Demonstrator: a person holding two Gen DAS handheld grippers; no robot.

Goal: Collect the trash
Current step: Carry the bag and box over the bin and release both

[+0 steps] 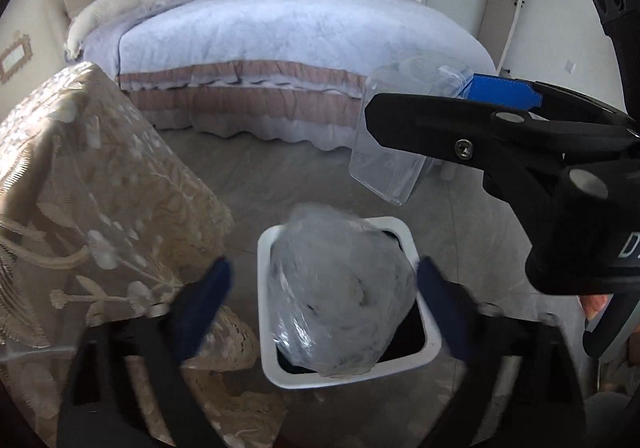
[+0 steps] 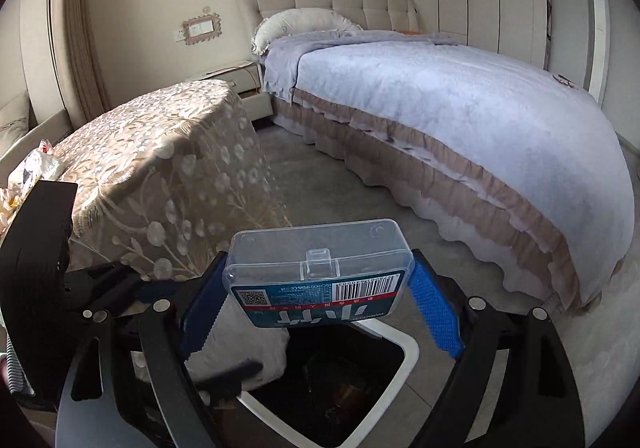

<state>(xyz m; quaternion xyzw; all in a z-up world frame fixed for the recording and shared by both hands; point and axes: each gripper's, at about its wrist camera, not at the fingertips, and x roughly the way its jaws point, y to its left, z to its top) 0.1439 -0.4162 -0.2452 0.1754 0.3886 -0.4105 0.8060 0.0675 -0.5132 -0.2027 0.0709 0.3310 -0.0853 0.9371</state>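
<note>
We see a crumpled clear bag (image 1: pixel 340 300), blurred, over the white bin (image 1: pixel 266 288), between the wide-apart fingers of the left gripper (image 1: pixel 324 292). Right gripper (image 2: pixel 316 296) clamps a clear, barcoded box (image 2: pixel 320 276) above the bin's far side.

Your left claw (image 1: pixel 324 300) points steeply down with its two blue-padded fingers (image 1: pixel 218 290) spread wide, nothing pressed between them. Your right claw (image 2: pixel 318 300) tilts down less steeply, its blue pads (image 2: pixel 434 312) clamped against the two short ends of a clear plastic box (image 2: pixel 320 272). A fingertip of your right hand (image 1: pixel 596 304) shows behind the claw body
</note>
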